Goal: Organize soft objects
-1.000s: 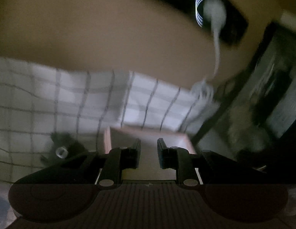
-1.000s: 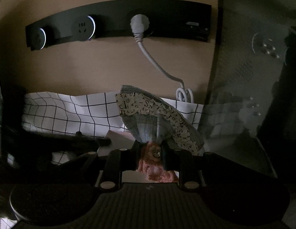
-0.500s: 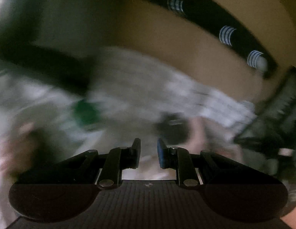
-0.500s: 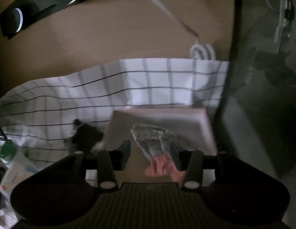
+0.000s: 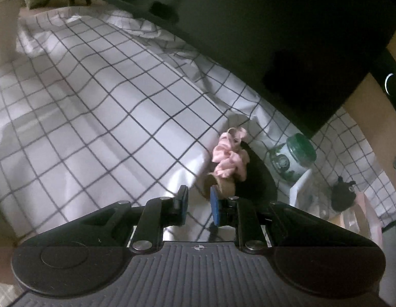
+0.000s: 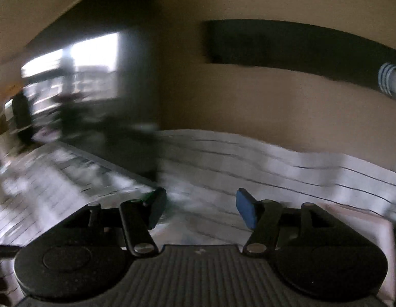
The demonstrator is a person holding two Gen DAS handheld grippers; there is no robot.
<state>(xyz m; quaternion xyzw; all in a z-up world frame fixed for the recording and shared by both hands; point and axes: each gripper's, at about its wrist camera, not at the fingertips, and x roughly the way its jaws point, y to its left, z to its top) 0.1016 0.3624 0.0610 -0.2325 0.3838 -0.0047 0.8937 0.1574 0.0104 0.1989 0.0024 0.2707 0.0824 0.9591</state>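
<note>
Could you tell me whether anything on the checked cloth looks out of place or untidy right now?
The checked cloth is rumpled along its far edge, and a pink fabric bundle lies loose in a crumpled heap just ahead of the left gripper.

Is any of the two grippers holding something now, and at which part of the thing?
Nothing is held. The right gripper has just been opening, and its jaws are empty. The left gripper has a narrow empty gap; the crumpled pink cloth lies beyond its fingertips.

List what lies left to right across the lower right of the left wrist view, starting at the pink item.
Crumpled pink fabric piece → green-lidded glass jar → small black plush toy. All of them lie on the white black-grid tablecloth.
</note>
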